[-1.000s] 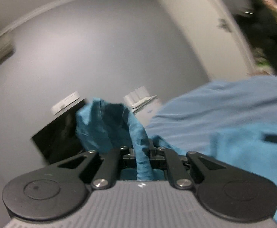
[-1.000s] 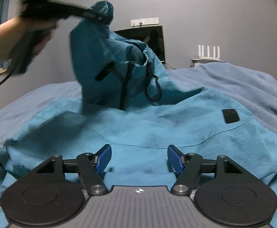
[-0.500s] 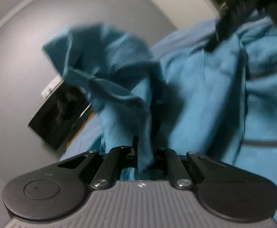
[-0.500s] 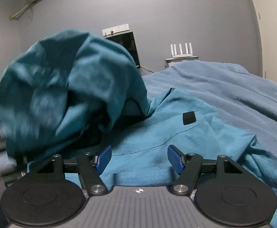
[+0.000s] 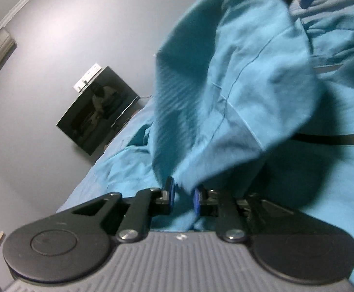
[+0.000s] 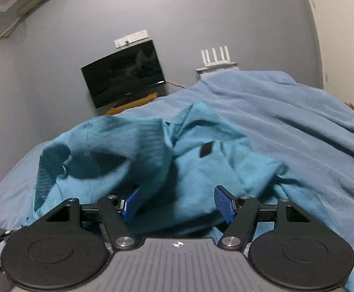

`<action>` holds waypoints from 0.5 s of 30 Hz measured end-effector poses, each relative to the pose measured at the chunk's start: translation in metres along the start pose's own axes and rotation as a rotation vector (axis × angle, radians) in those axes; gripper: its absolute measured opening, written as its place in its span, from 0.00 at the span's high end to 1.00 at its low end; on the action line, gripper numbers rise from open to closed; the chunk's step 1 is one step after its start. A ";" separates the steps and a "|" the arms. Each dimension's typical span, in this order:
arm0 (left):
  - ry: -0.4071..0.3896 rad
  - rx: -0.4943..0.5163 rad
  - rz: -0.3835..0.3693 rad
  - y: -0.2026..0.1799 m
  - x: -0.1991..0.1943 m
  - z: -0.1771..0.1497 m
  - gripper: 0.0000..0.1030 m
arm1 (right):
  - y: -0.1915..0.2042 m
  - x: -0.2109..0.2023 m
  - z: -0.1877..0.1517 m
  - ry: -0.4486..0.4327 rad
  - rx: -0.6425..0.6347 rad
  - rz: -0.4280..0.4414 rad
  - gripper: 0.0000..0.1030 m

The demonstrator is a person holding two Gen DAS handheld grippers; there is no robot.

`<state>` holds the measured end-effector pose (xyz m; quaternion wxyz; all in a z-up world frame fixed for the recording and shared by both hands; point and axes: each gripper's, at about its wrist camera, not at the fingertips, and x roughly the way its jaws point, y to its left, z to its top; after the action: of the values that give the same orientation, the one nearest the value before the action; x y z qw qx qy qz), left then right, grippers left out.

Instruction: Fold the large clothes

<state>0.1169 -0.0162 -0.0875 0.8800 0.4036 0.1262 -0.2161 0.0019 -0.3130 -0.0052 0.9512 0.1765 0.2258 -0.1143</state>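
Grey-walled room, blue bed cover (image 6: 298, 126) | teal jacket (image 6: 201, 170) judged soft, light, floppy; best gripped at hem or seam | left gripper (image 5: 183, 196) jaws have just been opening, a fold loosely between them | right gripper (image 6: 177, 202) jaws wide apart, nothing held.

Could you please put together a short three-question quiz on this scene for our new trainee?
1. True or false: the right gripper is clamped on the teal jacket.
2. What is between the left gripper's fingers? A) nothing B) teal cloth C) a cable
3. What dark thing stands against the grey wall?

Key:
1. False: its jaws stand wide, empty.
2. B: a fold of the jacket; these jaws have just been opening.
3. A screen, switched off.
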 end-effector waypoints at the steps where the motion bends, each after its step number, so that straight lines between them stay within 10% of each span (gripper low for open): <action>1: 0.010 -0.014 0.005 0.002 -0.008 -0.003 0.84 | -0.004 -0.002 0.000 0.011 0.012 -0.011 0.34; 8: -0.057 -0.200 0.038 0.033 -0.065 0.003 0.79 | -0.033 -0.029 0.011 -0.049 0.112 -0.028 0.32; 15: -0.096 -0.382 -0.042 0.037 -0.046 0.055 0.71 | 0.002 -0.030 0.025 -0.157 -0.110 0.065 0.35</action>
<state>0.0968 -0.0237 -0.0096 0.9410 0.2156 0.1311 -0.2254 -0.0141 -0.3164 0.0306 0.9774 0.1219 0.1507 -0.0845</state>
